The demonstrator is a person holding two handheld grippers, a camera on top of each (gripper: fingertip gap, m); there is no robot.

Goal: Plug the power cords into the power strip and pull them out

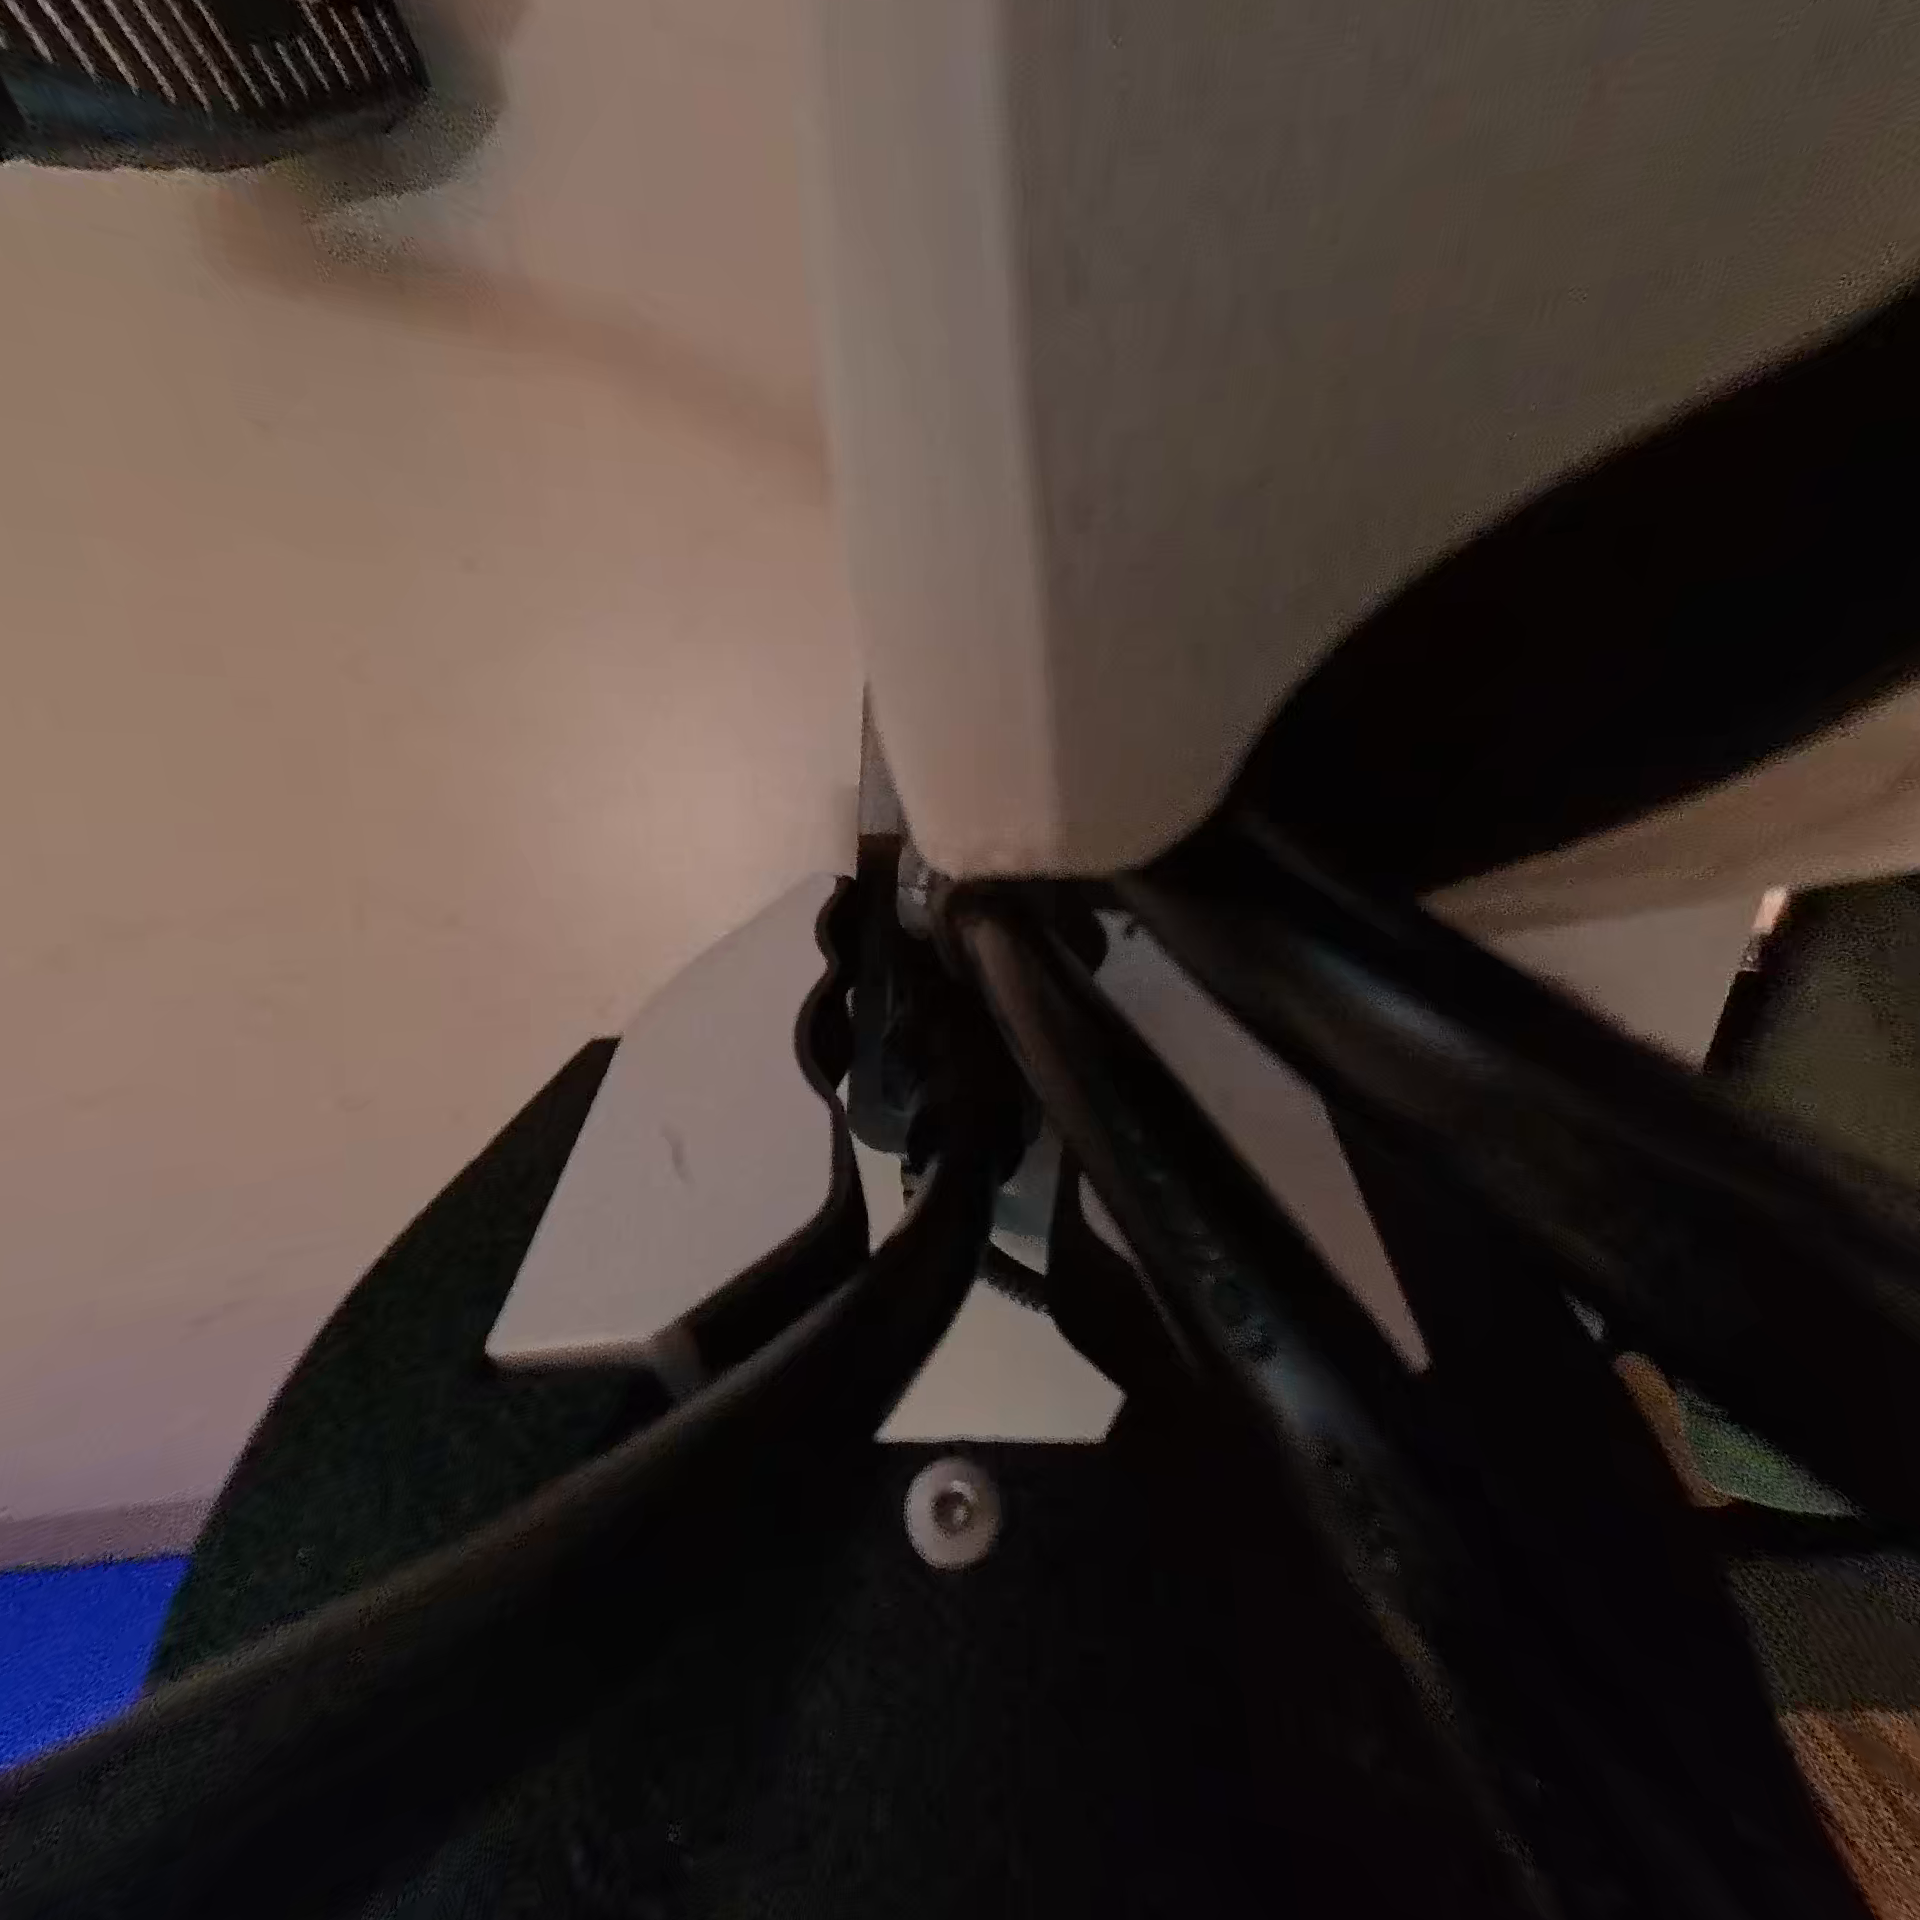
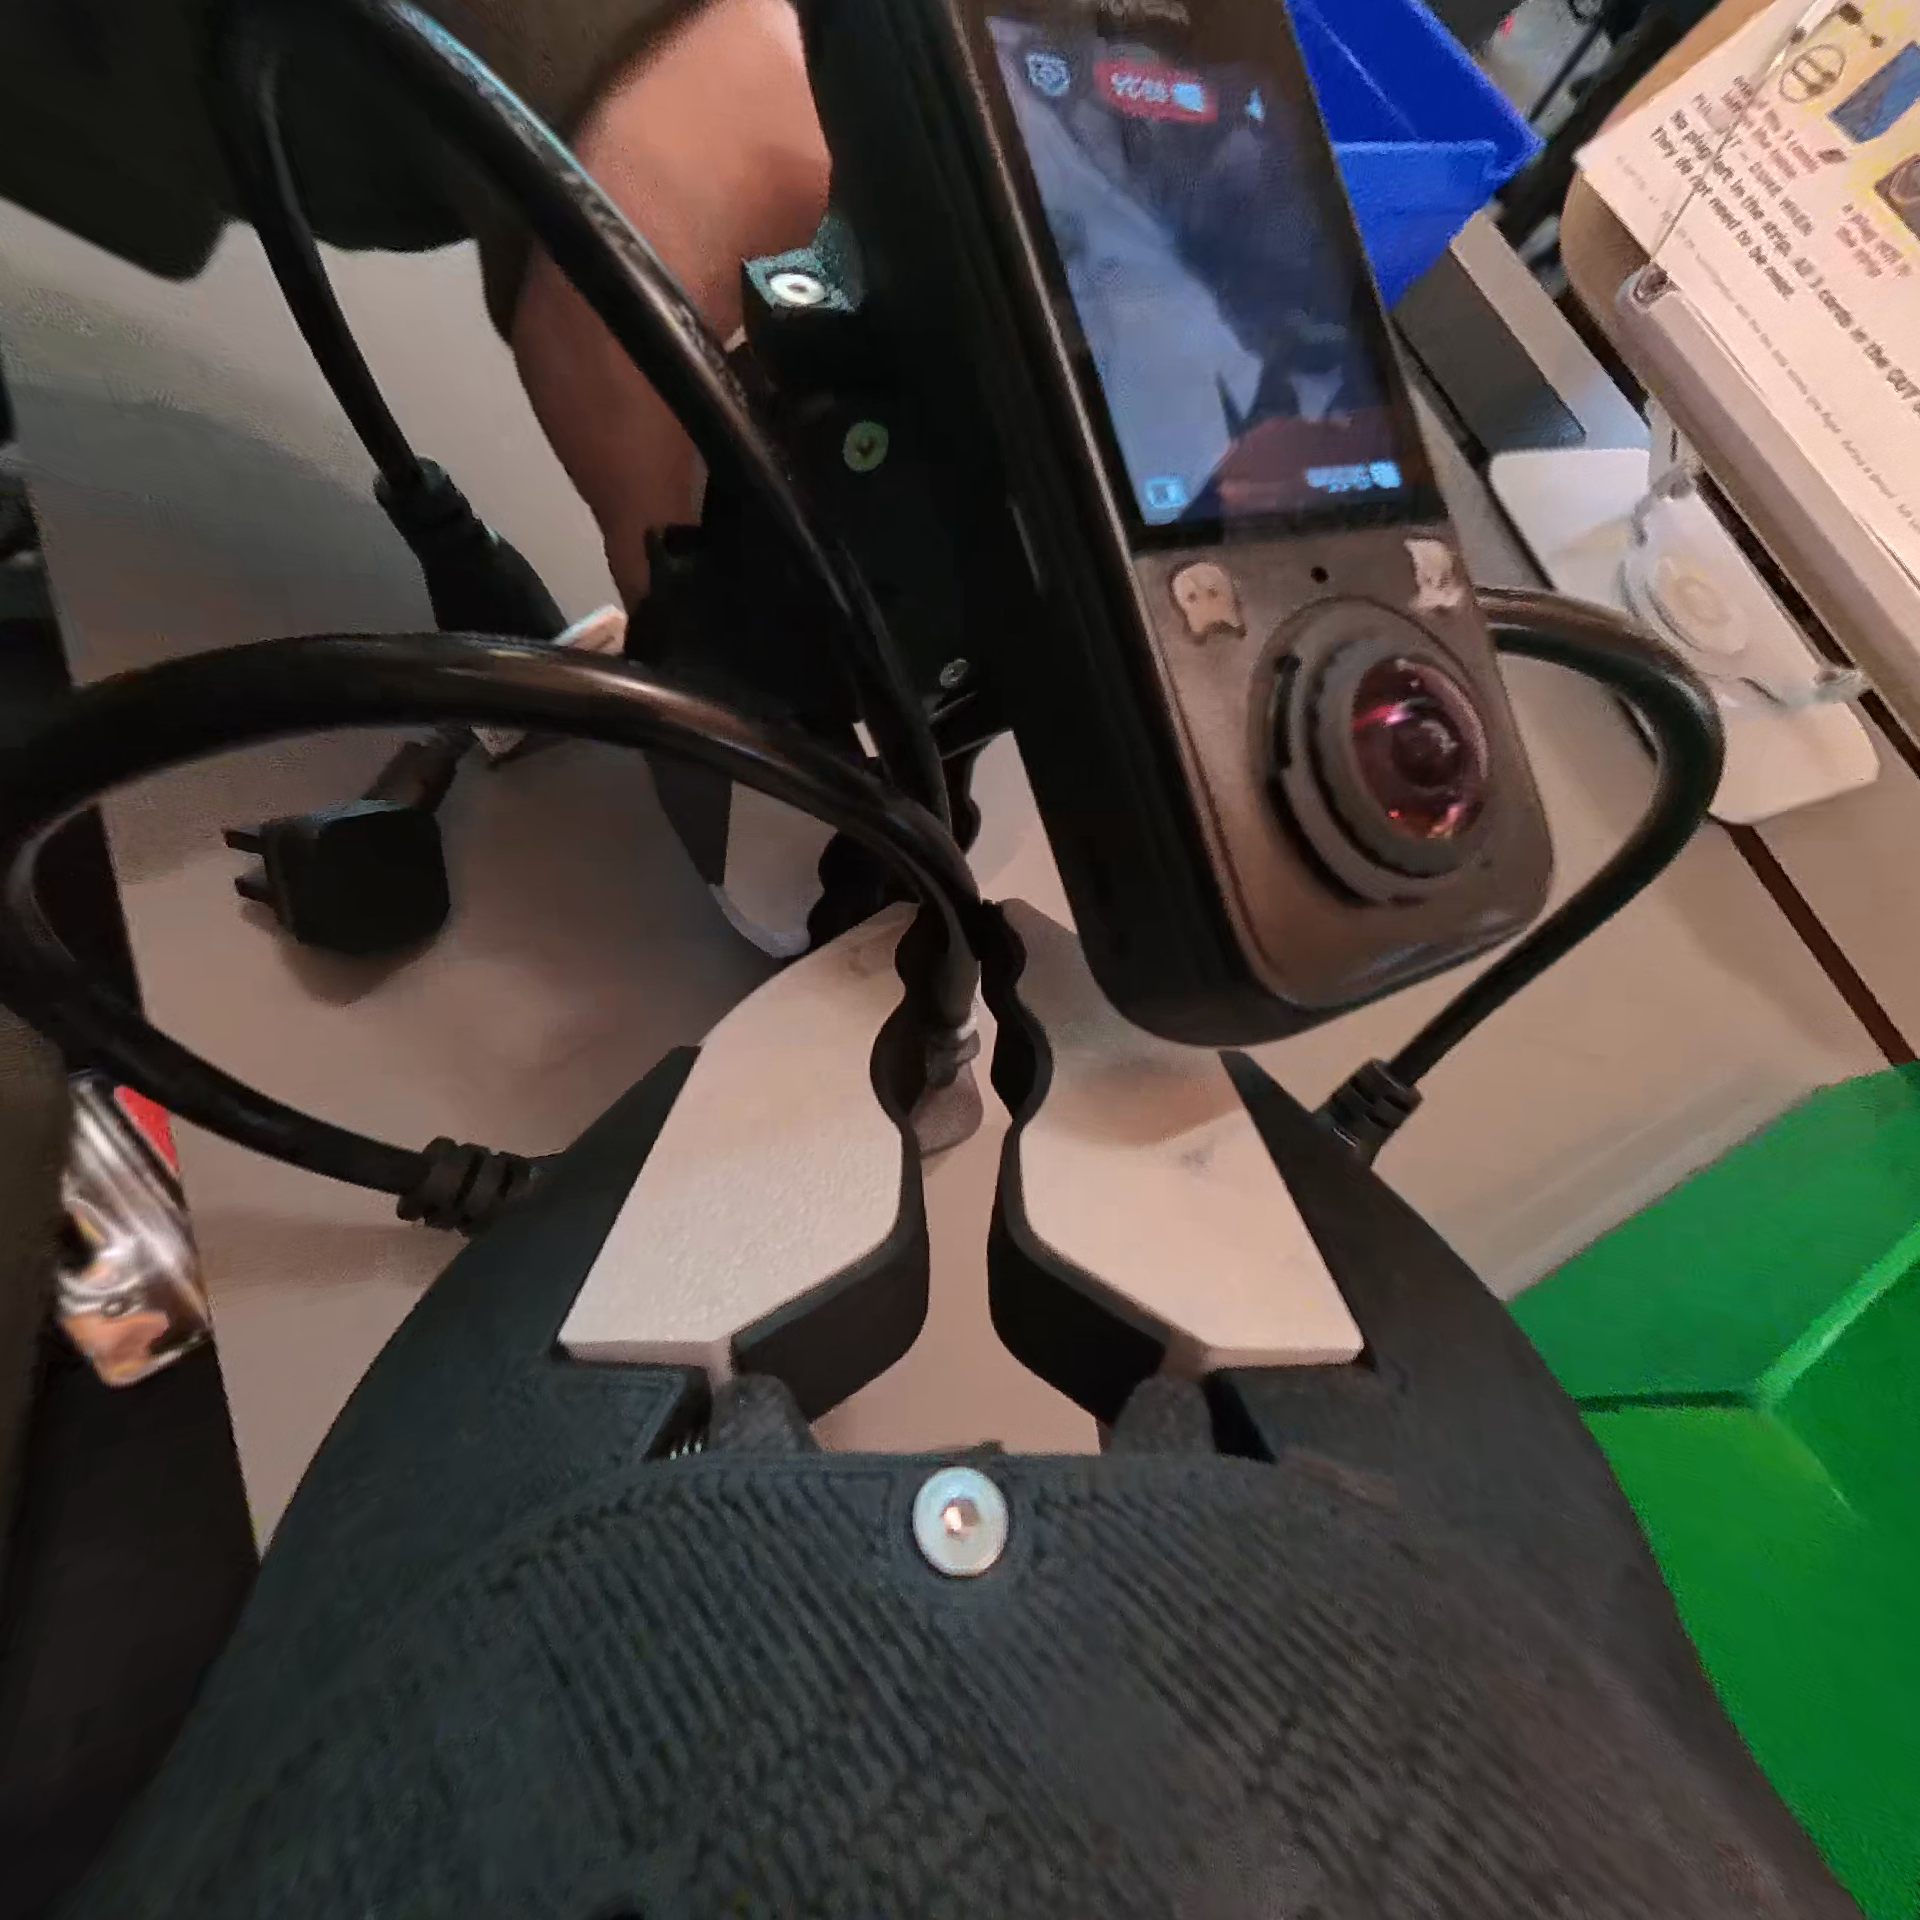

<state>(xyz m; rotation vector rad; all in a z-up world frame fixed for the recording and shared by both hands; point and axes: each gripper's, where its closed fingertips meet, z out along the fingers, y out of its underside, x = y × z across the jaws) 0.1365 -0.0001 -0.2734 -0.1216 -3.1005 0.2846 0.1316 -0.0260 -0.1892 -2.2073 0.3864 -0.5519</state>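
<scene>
Pale grey tabletop [image 2: 499,1039] filled the background of the right wrist view, while the left wrist view was blurred and showed mostly a beige surface and a white block [image 1: 1039,416] that could be the power strip, though this was hard to confirm. The left gripper [image 1: 914,1049] pointed at the lower end of that block; its fingers were nearly together around something dark and metallic, but whether it truly held this I cannot tell, because black cords [image 1: 1351,1039] crossed in front. The right gripper [image 2: 961,987] was closed on a black power cord [image 2: 416,681], pinched between its wavy fingertips [image 2: 1013,997], and the cord looped to the left. Only the right wrist view showed the other gripper's camera [image 2: 1247,520] close above, a person's hand [image 2: 675,208] behind it, a loose black plug [image 2: 353,873] lying on the table, a green box [image 2: 1714,1299], a blue bin [image 2: 1392,135] and printed sheets [image 2: 1766,260] cut by the frame edge.
</scene>
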